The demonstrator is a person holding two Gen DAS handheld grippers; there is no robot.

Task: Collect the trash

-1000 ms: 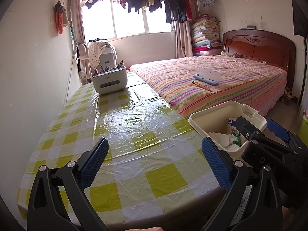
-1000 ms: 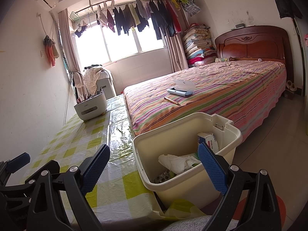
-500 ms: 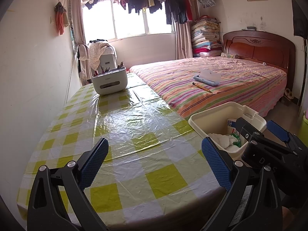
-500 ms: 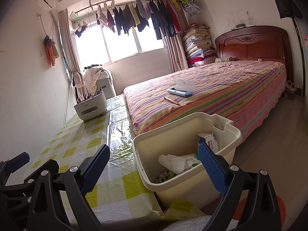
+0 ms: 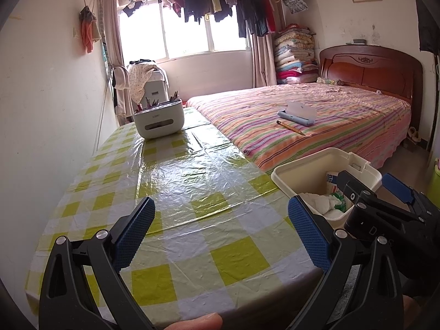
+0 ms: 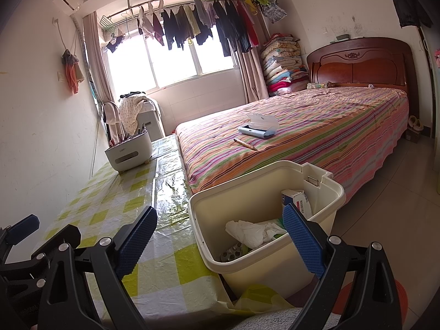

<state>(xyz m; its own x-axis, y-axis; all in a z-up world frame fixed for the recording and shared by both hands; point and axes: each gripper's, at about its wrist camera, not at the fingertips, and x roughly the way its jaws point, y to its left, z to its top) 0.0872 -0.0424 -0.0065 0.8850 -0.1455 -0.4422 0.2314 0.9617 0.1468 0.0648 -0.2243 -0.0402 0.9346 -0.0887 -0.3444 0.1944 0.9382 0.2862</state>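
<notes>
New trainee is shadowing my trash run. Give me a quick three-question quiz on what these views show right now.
1. True or false: the cream bin already holds crumpled tissue.
2. The pencil lies on: A) the checked tablecloth B) the striped bed C) the floor.
3. Fill in: both the left gripper and the right gripper are ____ and hold nothing.

Key: 1 true; 2 B; 3 open.
</notes>
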